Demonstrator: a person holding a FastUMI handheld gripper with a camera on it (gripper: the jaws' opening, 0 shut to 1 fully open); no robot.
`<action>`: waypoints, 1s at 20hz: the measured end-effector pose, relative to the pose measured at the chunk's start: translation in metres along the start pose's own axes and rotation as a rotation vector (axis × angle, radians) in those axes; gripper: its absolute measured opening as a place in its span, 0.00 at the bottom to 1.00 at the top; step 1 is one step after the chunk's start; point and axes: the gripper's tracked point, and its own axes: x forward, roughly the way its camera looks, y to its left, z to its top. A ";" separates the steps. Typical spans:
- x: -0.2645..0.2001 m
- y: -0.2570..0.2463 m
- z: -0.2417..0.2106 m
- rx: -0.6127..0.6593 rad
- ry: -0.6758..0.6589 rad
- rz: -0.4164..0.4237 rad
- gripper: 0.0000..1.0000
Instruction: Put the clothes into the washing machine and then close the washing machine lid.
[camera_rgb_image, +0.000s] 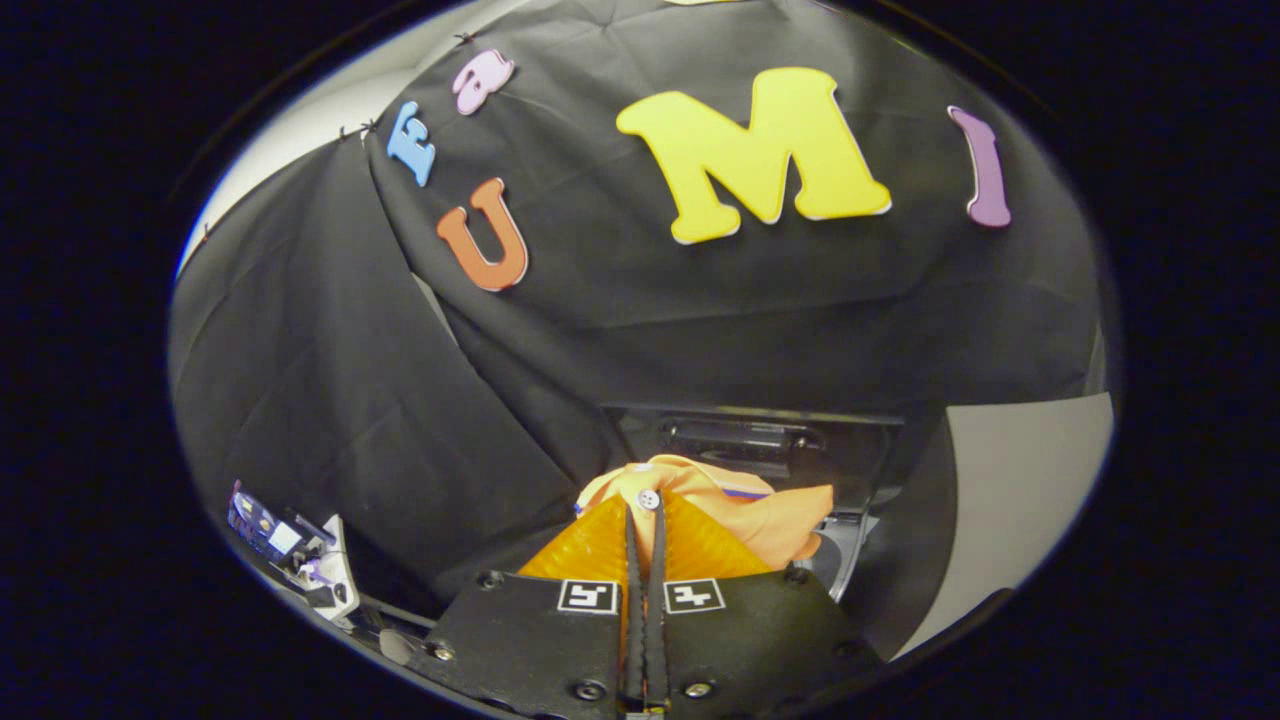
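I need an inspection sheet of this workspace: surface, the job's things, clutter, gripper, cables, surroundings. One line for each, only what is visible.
Surface: pale panel beside the machine.
Job's things: orange garment bunched just ahead of the fingers, with a small button; dark washing machine beyond it, lid state cannot be told.
Clutter: small white device off to the side.
Gripper: gripper fingers closed together, pinching the garment.
Cables: nothing seen.
Surroundings: black cloth wall behind everything.

wall: black cloth (330, 380) draped, creased | right: pale panel (1020, 480)
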 end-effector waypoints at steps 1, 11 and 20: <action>0.012 -0.001 -0.006 0.005 0.023 -0.001 0.04; 0.116 -0.038 -0.069 0.014 0.205 -0.068 0.04; 0.166 -0.085 -0.130 0.004 0.360 -0.172 0.04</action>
